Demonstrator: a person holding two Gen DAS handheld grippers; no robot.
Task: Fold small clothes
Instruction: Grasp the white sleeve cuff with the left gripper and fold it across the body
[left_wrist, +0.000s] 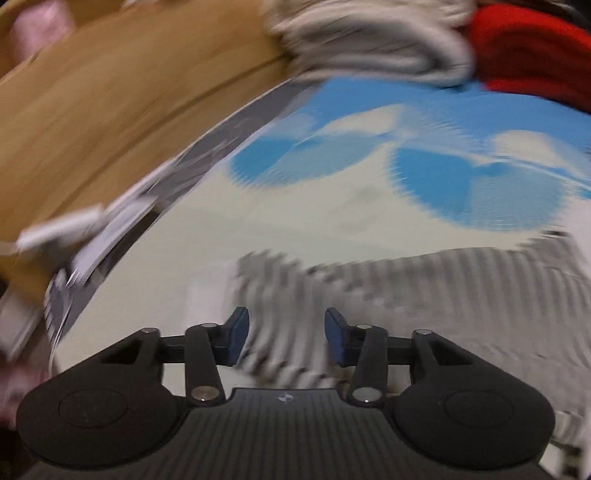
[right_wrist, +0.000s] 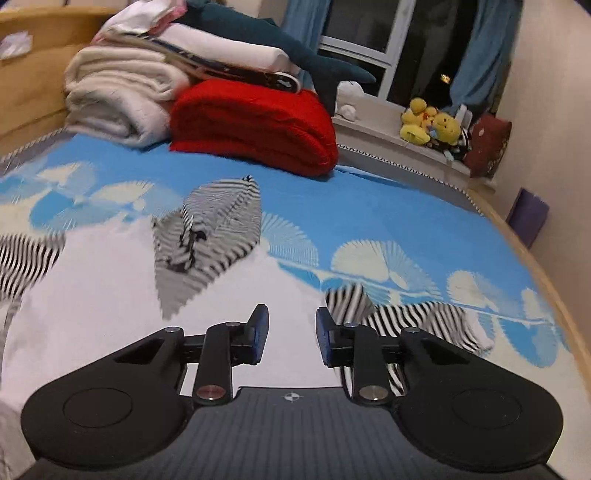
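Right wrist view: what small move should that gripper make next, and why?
Probably ease the right gripper to its right and down onto the striped cloth. Its jaws are apart with nothing between them, and that cloth lies crumpled on the bed sheet just beside the right finger, not yet gripped.

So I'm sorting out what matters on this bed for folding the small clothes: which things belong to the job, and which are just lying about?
Part of the job:
- striped garment mid-bed
- striped piece by the right gripper
- striped cloth before the left gripper

Just lying about:
- red blanket
- cream blanket
- plush shark
- yellow duck toys
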